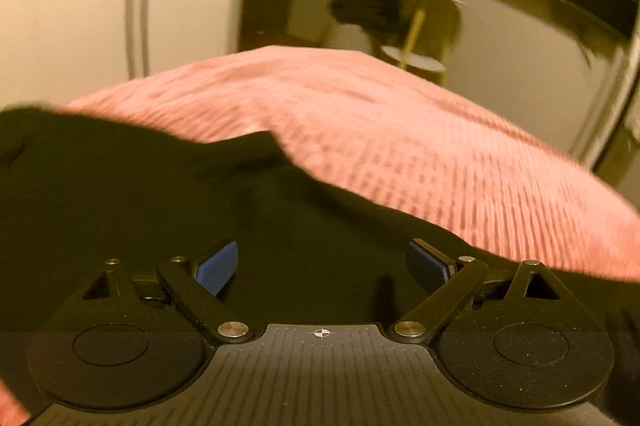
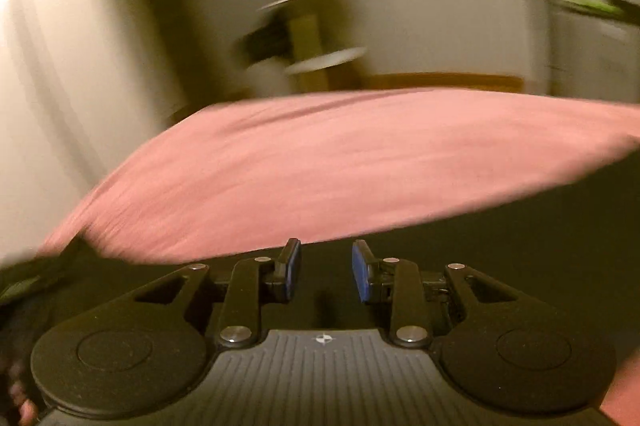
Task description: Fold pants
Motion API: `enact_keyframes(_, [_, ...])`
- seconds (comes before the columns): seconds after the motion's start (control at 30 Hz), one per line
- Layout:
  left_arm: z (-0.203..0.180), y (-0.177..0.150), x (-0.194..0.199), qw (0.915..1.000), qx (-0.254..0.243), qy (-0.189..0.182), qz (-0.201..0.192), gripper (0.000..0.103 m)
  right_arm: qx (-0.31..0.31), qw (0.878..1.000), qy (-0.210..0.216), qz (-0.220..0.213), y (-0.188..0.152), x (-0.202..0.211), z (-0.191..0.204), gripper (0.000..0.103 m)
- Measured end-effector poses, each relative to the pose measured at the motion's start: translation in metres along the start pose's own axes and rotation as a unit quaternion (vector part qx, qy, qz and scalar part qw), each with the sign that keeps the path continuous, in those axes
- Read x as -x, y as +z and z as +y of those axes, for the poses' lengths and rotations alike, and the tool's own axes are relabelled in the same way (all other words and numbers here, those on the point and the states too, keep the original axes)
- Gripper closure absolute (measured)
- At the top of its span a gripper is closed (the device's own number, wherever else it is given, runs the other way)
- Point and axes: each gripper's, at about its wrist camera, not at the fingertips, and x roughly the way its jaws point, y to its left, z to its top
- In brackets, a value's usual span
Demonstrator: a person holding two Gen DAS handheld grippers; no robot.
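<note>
the dark, soft fabric pants on the pink ribbed bedspread look limp and light; best pinched at an edge. the left hand-held gripper and right hand-held gripper both hover spread, holding nothing.

Pants — black, plain. Bedspread — pink, ribbed. Tongs black, pads blue.

Pink ribbed bedspread fills mid-frame in both views. Behind it, a small round side table with a gold leg and a lower shelf; a blurred pale object sits on top. Dark cloth is draped over the table's left edge.
</note>
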Motion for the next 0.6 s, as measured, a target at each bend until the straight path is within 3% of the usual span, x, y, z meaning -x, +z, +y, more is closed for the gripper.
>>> enact_keyframes(0.13, [-0.02,-0.009,-0.029,0.9985,-0.053,0.009,0.003,0.007,0.108,0.993,0.029,0.031,-0.017,-0.053,0.082,0.078])
enact_keyframes(0.2, [-0.025,-0.017,-0.043,0.9971,-0.074,0.018,0.0,0.004,0.152,0.988,0.018,0.032,-0.027,-0.066,0.105,0.078])
enact_keyframes(0.23, [-0.023,-0.02,-0.05,0.9973,-0.071,0.019,-0.002,0.0,0.164,0.986,0.011,0.021,-0.03,-0.072,0.109,0.078])
enact_keyframes(0.47, [-0.011,-0.018,-0.064,0.9992,-0.038,-0.009,0.003,0.0,0.149,0.989,0.001,-0.002,-0.023,-0.098,0.103,0.078])
enact_keyframes(0.6, [-0.003,-0.011,-0.052,0.9987,-0.049,-0.012,-0.003,0.0,0.146,0.989,-0.01,-0.007,-0.022,-0.096,0.109,0.078])
